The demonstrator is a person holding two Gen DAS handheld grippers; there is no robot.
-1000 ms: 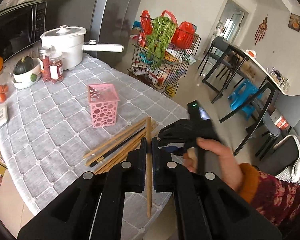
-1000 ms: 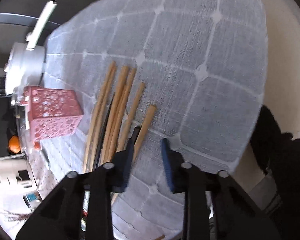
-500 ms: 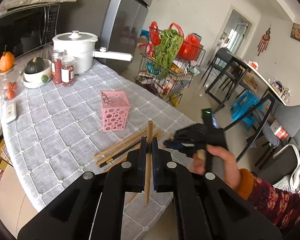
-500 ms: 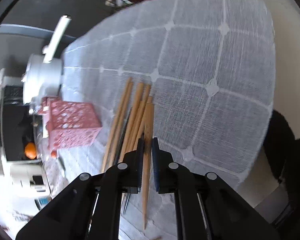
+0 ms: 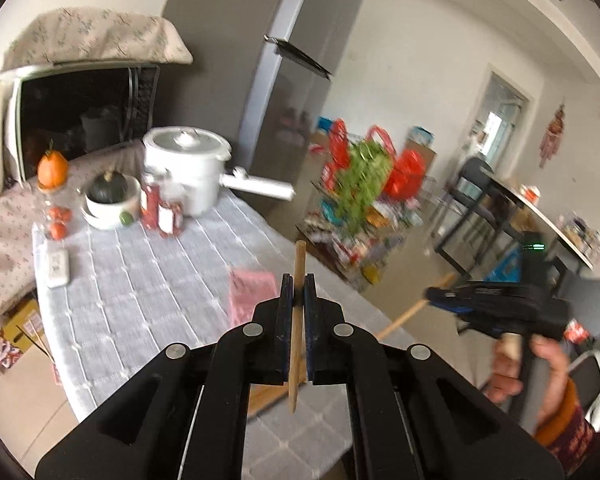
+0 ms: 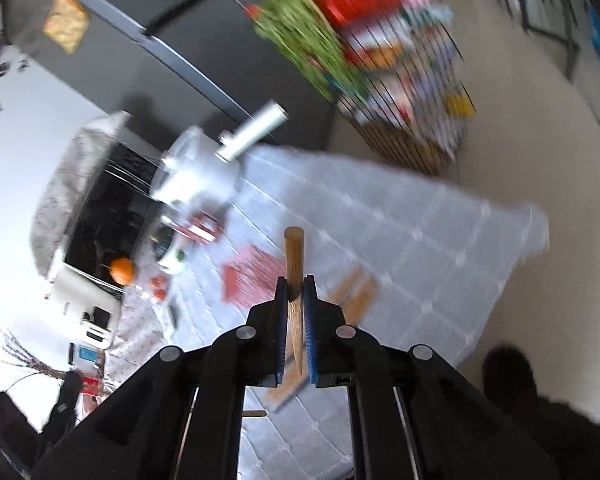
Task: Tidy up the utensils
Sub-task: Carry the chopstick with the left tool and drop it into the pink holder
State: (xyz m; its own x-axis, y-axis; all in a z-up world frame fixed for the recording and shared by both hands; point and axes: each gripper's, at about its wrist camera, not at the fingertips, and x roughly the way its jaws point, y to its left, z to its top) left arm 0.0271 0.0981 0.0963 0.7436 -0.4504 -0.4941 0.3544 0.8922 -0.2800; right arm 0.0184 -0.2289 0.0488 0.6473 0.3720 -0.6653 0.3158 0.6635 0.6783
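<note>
Since the frame a second ago, your right gripper (image 6: 296,304) has gone from standing open over the pile to being clamped on a chopstick (image 6: 295,276), and both grippers have lifted clear of the table (image 5: 148,280); the motion blur in both current views is consistent with that rise.

Your left gripper (image 5: 296,308) is clenched on its own chopstick (image 5: 298,320), held near its middle and close to upright, thick end up and tapered tip down. That attitude suits lowering it tip-first into the pink holder (image 5: 246,296), which stands on the table just beyond the left fingers. The right chopstick is gripped the same way, blunt round end showing above the pads.

Both sticks are plain light wood, round in section and slim, narrowing to a point. The blue pads grip them across the shaft, so a smooth stick could pivot if you swing fast.

The remaining chopsticks (image 6: 354,292) lie on the tablecloth to the right of the holder; their count cannot be told through the blur. The cloth is a soft grey weave with a pale grid. The holder looks like a square perforated plastic basket with an open top, though its pattern is smeared here.
</note>
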